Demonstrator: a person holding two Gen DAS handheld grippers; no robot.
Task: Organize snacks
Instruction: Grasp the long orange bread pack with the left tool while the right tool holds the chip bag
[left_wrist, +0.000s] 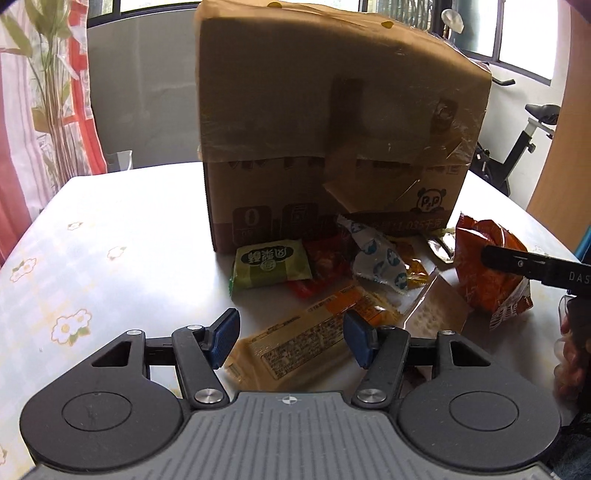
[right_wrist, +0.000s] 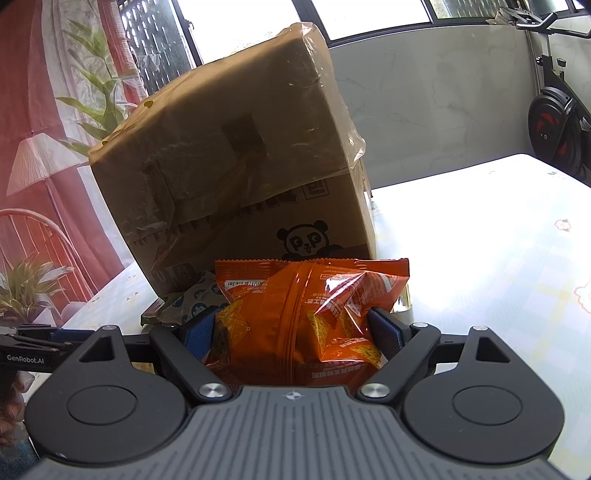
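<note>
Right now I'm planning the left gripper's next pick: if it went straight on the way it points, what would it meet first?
Most likely the long yellow-orange snack packet lying flat on the table between the open left gripper fingers; depth is uncertain.

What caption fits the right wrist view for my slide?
Right tool grips an orange snack bag before a tilted cardboard box on a floral-cloth table.

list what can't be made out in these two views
- Cardboard box contents: both views show only closed outer sides.
- Red snack, left wrist view: green packet and white wrapper cover it.
- Table beneath the orange bag, right wrist view: hidden by the bag held in the right gripper.
</note>
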